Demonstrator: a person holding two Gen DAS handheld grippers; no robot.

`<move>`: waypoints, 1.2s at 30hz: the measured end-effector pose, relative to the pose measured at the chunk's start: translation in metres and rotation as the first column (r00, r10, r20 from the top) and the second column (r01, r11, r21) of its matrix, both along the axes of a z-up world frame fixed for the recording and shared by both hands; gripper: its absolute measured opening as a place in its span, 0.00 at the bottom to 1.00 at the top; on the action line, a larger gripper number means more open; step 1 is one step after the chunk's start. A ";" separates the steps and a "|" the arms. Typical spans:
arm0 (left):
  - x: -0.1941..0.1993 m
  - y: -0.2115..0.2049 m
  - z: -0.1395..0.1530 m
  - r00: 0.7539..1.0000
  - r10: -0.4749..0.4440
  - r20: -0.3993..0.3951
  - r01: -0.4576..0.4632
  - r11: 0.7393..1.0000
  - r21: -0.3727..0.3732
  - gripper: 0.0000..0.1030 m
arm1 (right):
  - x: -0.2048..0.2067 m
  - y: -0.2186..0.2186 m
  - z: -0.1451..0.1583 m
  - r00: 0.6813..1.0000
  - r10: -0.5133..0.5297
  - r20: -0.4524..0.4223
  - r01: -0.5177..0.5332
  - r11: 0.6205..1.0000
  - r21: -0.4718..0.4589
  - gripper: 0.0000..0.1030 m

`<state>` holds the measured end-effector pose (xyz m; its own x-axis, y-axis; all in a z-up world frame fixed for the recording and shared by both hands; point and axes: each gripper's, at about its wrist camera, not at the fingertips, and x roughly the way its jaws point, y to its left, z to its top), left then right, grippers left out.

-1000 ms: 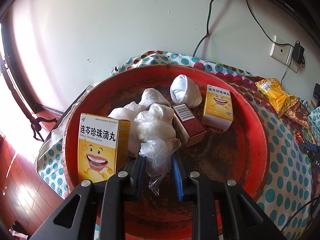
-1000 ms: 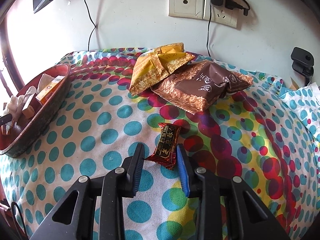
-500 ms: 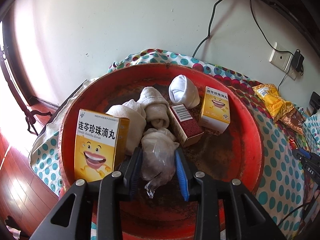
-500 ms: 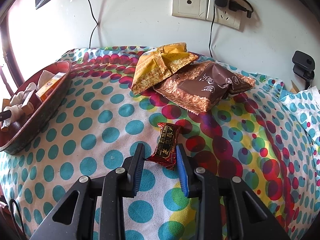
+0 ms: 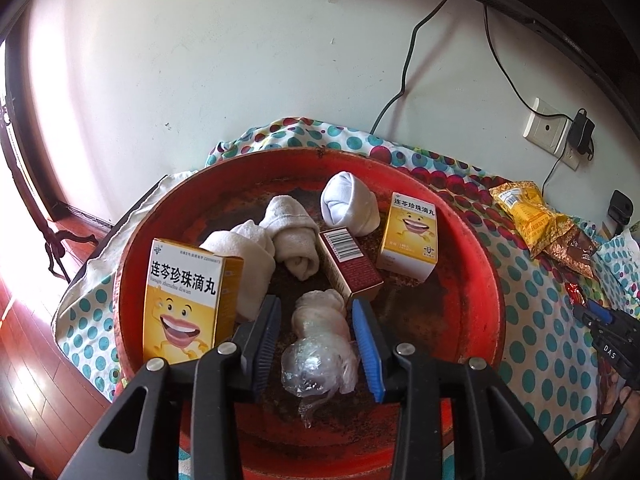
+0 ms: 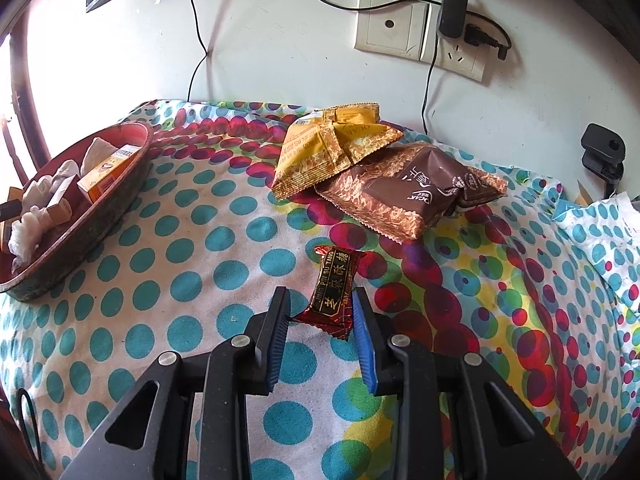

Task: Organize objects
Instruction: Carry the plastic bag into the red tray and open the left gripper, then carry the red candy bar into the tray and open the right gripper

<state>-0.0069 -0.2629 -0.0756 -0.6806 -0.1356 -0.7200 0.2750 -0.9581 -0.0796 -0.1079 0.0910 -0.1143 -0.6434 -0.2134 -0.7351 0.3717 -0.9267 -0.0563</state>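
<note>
In the left wrist view my left gripper point(image 5: 316, 302) hangs over a red round tray point(image 5: 480, 280). Its jaws are opening. A white bundle wrapped in clear plastic point(image 5: 320, 344) lies on the tray floor between the pads, which stand off it. In the right wrist view my right gripper point(image 6: 320, 292) is shut on the near end of a red candy point(image 6: 332, 288), just above the dotted cloth point(image 6: 192, 248). The right gripper point(image 5: 596, 314) and the candy point(image 5: 576, 292) also show at the right edge of the left wrist view.
The tray holds two yellow boxes point(image 5: 186, 300) point(image 5: 412, 234), a dark red box point(image 5: 350, 264), rolled towels point(image 5: 294, 236) and a white sock ball point(image 5: 348, 204). A yellow snack bag point(image 6: 332, 148) and a brown one point(image 6: 408, 192) lie near the wall. The tray point(image 6: 116, 196) stands left of the candy.
The left jaws have spread apart and let the plastic-wrapped bundle go; it now rests lower on the tray floor. The right gripper keeps its hold on the candy, almost still.
</note>
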 end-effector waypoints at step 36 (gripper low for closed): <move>0.015 -0.041 0.005 0.993 0.102 -0.065 -0.092 0.985 0.146 0.39 | 0.038 -0.251 0.018 0.889 0.449 0.094 -0.445 0.893 -0.058 0.29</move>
